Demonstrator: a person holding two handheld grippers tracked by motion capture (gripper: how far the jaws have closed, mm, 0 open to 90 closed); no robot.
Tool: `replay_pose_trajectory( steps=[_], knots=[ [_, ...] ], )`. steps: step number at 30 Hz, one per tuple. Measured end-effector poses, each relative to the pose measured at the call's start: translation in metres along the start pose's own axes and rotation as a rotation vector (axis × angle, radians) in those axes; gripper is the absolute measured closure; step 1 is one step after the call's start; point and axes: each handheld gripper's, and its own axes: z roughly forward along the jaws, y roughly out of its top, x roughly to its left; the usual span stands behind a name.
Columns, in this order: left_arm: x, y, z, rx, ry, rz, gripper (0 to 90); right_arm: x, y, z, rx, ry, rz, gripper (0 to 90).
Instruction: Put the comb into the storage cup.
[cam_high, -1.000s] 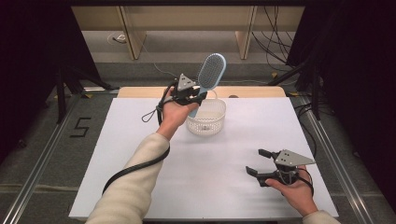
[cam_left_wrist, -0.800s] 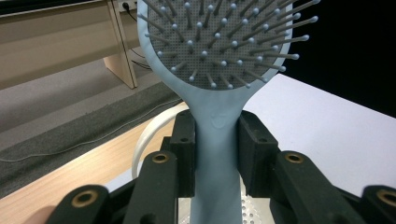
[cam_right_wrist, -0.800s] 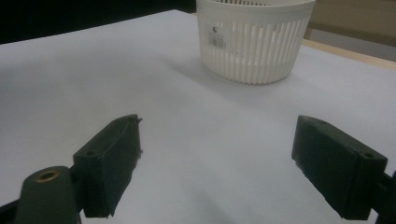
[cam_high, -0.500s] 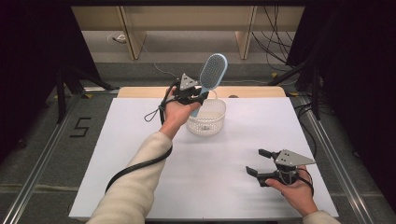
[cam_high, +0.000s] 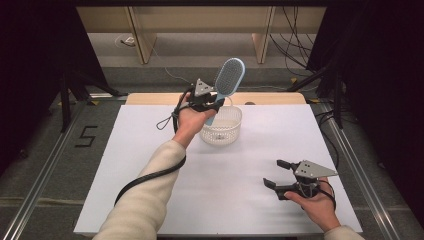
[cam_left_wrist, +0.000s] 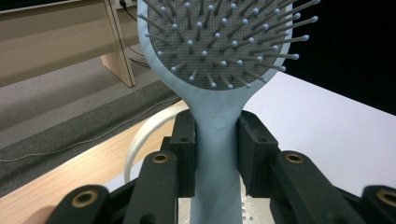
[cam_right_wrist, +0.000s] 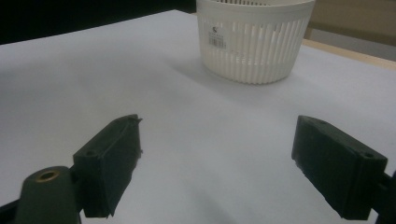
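Note:
A light blue hairbrush (cam_high: 230, 76) is held upright at the back of the table, bristles facing the person. My left gripper (cam_high: 215, 105) is shut on its handle, just over the near left rim of a white slatted basket (cam_high: 222, 127). In the left gripper view the brush handle (cam_left_wrist: 215, 140) is pinched between the two black pads, with the bristled head (cam_left_wrist: 219, 42) above and the basket's rim (cam_left_wrist: 139, 140) below. My right gripper (cam_high: 275, 173) rests near the front right, open and holding nothing. In the right gripper view its open gripper (cam_right_wrist: 217, 135) points at the basket (cam_right_wrist: 254, 39).
A white sheet (cam_high: 150, 150) covers the table, with a strip of bare wood (cam_high: 150, 98) along the back edge. A black cable (cam_high: 145, 176) trails along the left sleeve. Metal rails (cam_high: 345, 150) run along both sides, and wooden furniture legs (cam_high: 142, 35) stand beyond the table.

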Motion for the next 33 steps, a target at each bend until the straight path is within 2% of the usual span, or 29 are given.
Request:
replay_pose_trajectory(
  steps=[33],
  knots=[
    [0.0, -0.003, 0.011, -0.018, -0.003, -0.003, 69.7, -0.001, 0.0, 0.0, 0.001, 0.002, 0.002, 16.6]
  ],
)
